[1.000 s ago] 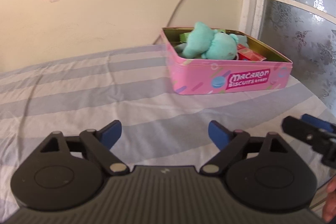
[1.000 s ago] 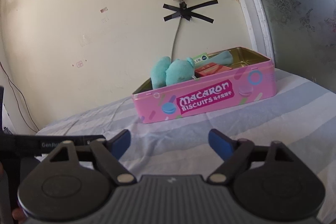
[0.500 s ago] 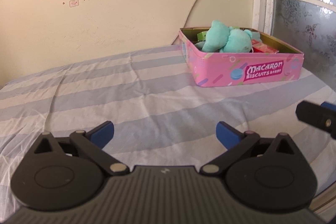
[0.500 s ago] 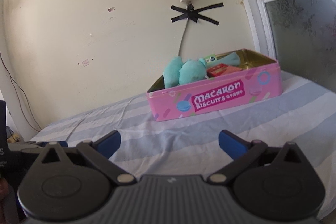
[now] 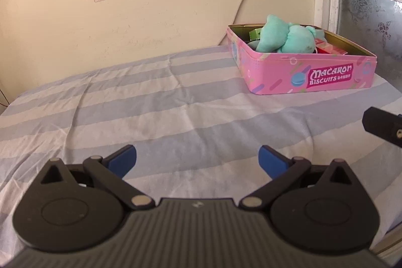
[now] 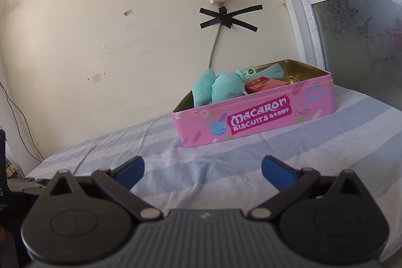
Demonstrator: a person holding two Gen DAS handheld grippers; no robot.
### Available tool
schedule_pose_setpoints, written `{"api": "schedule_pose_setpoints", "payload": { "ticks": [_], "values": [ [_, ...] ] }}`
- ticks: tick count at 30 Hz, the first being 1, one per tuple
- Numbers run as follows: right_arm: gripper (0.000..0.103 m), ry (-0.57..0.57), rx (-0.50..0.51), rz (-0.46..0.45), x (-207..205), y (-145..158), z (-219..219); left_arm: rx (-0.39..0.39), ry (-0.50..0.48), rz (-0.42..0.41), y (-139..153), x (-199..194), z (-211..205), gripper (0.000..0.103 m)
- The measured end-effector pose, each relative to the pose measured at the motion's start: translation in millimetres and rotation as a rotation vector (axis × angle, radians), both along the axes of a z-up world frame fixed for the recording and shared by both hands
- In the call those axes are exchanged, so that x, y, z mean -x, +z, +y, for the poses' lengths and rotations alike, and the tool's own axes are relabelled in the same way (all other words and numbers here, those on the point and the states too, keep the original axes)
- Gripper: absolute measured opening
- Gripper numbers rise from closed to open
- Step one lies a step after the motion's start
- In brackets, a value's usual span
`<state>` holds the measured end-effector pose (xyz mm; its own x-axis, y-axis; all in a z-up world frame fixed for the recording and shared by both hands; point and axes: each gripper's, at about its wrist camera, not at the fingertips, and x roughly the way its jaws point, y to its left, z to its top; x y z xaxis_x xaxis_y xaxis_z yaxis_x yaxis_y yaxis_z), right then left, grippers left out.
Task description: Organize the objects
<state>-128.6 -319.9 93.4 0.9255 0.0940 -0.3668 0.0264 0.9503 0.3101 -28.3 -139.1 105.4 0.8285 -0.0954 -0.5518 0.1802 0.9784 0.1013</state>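
Two grippers, left (image 5: 197,158) and right (image 6: 202,168), jaws wide, holding nothing, above a striped sheet (image 5: 155,102). Beyond, near the wall: pink tin (image 5: 309,75), open, containing a teal plush (image 5: 284,38) and red box (image 6: 263,84).

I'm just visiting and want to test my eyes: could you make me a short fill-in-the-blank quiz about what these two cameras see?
1. The teal plush lies inside a pink ____.
2. The tin stands on a ____ sheet.
3. The left gripper and right gripper both have their jaws ____.
4. The cord on the wall is fixed with black ____.

Missing words: tin; striped; open; tape
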Motion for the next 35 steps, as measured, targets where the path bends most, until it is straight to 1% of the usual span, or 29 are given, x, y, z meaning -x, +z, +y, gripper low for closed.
{"api": "schedule_pose_setpoints", "payload": {
  "ticks": [3, 8, 12, 22, 29, 33, 35],
  "values": [
    [0.103, 0.0, -0.003, 0.006, -1, -3, 1, 0.006, 0.005, 0.006, 0, 0, 1, 0.103],
    [0.103, -0.001, -0.013, 0.016, -2, -6, 1, -0.038, 0.024, 0.005, -5, -1, -4, 0.103],
    [0.103, 0.0, -0.021, 0.024, -3, -9, 0, -0.052, 0.017, 0.015, -8, -2, -5, 0.103],
    [0.103, -0.004, -0.04, 0.044, -5, -15, -4, -0.045, 0.019, 0.042, -11, -6, -7, 0.103],
    [0.103, -0.008, -0.045, 0.052, -6, -18, -5, -0.041, 0.001, 0.056, -13, -6, -8, 0.103],
    [0.103, -0.011, -0.047, 0.054, -7, -19, -5, -0.043, -0.01, 0.051, -14, -6, -9, 0.103],
    [0.103, -0.011, -0.044, 0.054, -7, -19, -4, -0.028, -0.028, 0.055, -14, -6, -8, 0.103]
  ]
}}
